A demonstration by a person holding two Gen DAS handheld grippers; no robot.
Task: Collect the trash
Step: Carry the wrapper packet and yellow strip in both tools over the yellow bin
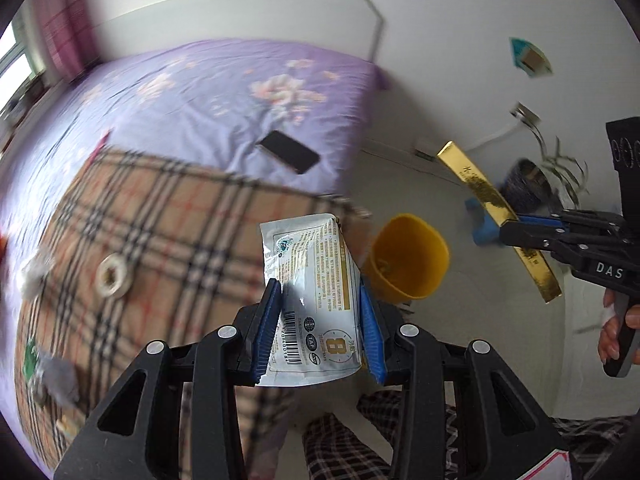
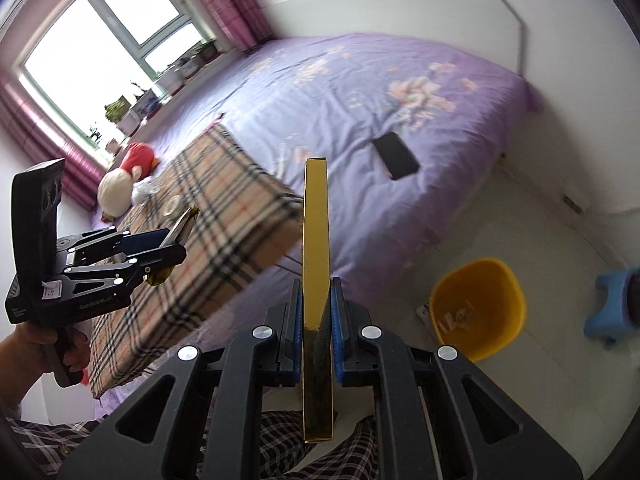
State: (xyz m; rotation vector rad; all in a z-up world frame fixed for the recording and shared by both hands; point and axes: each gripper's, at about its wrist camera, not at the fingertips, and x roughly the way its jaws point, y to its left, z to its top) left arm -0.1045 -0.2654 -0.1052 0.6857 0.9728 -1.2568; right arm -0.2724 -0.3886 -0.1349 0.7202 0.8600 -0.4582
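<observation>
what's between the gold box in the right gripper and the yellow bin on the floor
Nothing visible. The gold box is held in the right gripper, and only bare floor lies between it and the open yellow bin. The blue stool stands beyond the bin.
</observation>
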